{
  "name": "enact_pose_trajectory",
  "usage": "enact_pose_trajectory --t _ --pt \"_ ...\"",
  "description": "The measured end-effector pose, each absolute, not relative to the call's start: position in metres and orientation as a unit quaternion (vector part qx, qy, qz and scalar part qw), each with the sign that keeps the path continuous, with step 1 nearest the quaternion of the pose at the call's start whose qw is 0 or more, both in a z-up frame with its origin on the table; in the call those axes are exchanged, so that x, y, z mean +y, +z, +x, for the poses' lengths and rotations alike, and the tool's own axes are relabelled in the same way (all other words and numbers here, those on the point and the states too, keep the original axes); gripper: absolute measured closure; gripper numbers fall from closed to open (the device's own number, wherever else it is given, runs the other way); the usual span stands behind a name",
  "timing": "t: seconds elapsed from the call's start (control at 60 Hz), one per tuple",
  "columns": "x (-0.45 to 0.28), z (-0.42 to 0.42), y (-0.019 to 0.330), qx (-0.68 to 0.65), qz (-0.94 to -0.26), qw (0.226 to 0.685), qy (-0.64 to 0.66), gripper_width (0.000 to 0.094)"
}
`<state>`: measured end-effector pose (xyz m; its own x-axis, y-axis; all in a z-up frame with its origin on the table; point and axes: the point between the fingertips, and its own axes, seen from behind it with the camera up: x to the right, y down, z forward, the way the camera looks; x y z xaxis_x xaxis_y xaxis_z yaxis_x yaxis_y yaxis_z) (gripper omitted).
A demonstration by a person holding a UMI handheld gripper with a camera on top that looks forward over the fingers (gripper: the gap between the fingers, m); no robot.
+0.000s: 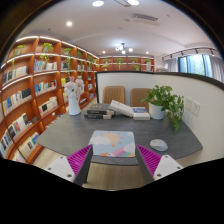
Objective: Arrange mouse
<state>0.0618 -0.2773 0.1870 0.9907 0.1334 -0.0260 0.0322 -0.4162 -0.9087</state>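
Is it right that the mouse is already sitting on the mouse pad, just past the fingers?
Not quite. In the gripper view, the mouse lies on the grey table beside the mouse pad, apart from it, not on it. Both are just beyond the open fingers, which hold nothing.

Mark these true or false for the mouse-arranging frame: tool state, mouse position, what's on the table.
1. The tool is open and holds nothing. True.
2. The mouse is clamped between the fingers. False: it lies on the table, ahead of the fingers and off to one side.
3. A mouse pad lies just ahead of the fingers. True.
4. The potted plant stands on the bookshelf. False: it stands on the table, beyond the mouse.
5. Books lie at the table's far side. True.
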Motion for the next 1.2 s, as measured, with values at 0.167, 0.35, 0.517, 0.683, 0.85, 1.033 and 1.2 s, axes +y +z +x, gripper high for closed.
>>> enact_pose_trajectory --t 0.167,0.35,0.517,0.683,0.85,1.033,1.2 --pt "-0.280 0.084 0.159 -0.051 -0.845 0.529 0.053 0.0072" --pt "-0.265 0.159 0.093 -0.017 -0.867 0.498 0.027 0.0073" --pt "-0.246 0.229 0.047 0.011 -0.885 0.466 -0.005 0.0078" --pt "-0.200 0.276 0.021 0.016 -0.888 0.459 -0.025 0.0085" --pt "-0.148 0.297 0.004 0.005 -0.890 0.455 -0.022 0.0085" --pt "-0.099 0.302 0.000 -0.009 -0.891 0.454 -0.007 0.0073" --pt "-0.060 0.315 -0.003 0.001 -0.892 0.451 0.001 0.0080"
